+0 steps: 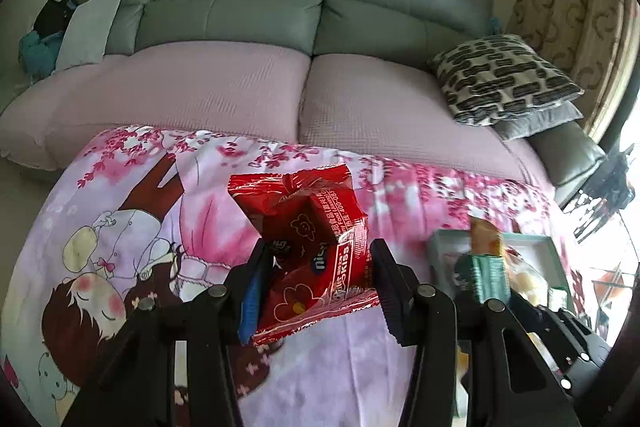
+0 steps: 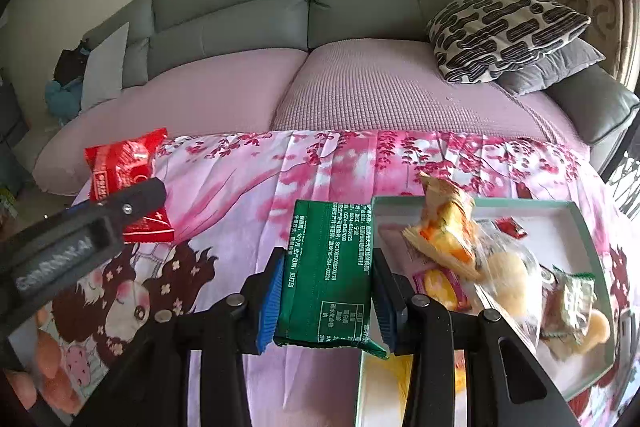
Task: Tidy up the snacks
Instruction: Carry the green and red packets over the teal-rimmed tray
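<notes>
Item: left tongs (image 1: 320, 281). Narrow, clamped on a red snack packet (image 1: 308, 243) by its sides, the packet crumpled and raised clear of the surface (image 1: 320, 379), which is draped in a pink cartoon-print cloth (image 1: 152, 211).

Item: right tongs (image 2: 326, 287). Narrow, pressed on a green snack packet (image 2: 326, 267) held upright by its long edges, printed back toward the camera, just left of the box.

Item: shallow box (image 2: 592, 235), teal rim, white floor, at the right of the surface. Contains several loose snacks: an orange-and-yellow wrapped piece (image 2: 448, 231), clear bags of pale round pieces, a small red sachet, a green-edged wrapper. Probably the collecting place for the snacks.

Status, judged: both packets lifted for carrying; neither yet in the box. The green one is nearer its rim.

Background: grey sofa (image 2: 304, 7) with pink cover, patterned cushion (image 2: 504, 31), plush toy on the backrest.
</notes>
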